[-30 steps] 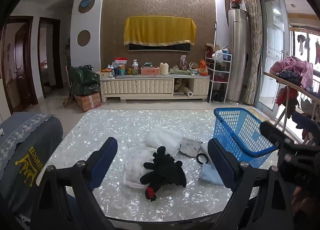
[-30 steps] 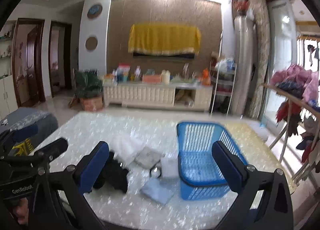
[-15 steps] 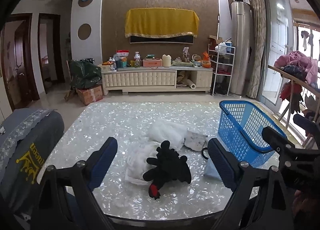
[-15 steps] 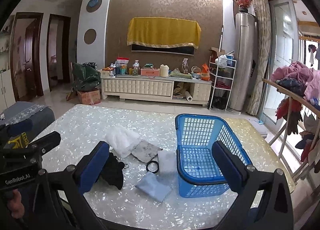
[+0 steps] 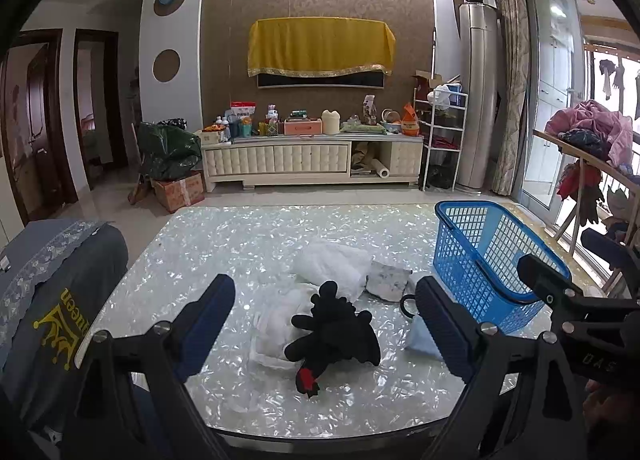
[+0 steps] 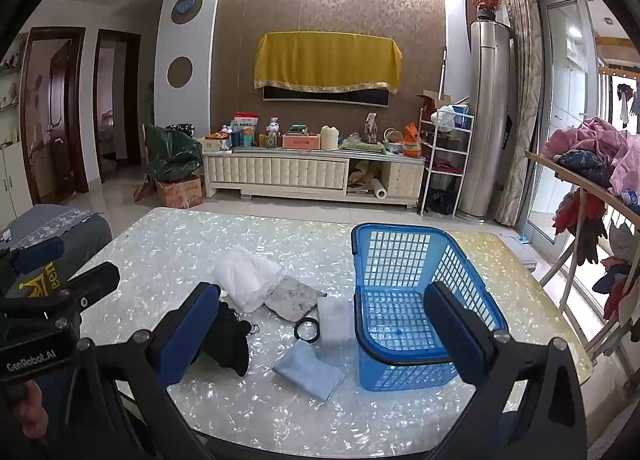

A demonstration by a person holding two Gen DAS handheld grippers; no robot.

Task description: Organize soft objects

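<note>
I see bare table (image 6: 168, 252) on the far left side. The middle is crowded: black plush toy (image 5: 334, 334), white bundles (image 5: 332, 264), a folded blue cloth (image 6: 308, 370). The blue basket (image 6: 400, 272) stands open-topped at the right, blocking that side.

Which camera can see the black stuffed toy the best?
The left wrist view. There the black stuffed toy lies whole between the open left gripper fingers, its red tip showing. In the right wrist view the toy is mostly hidden behind a finger of the right gripper.
</note>
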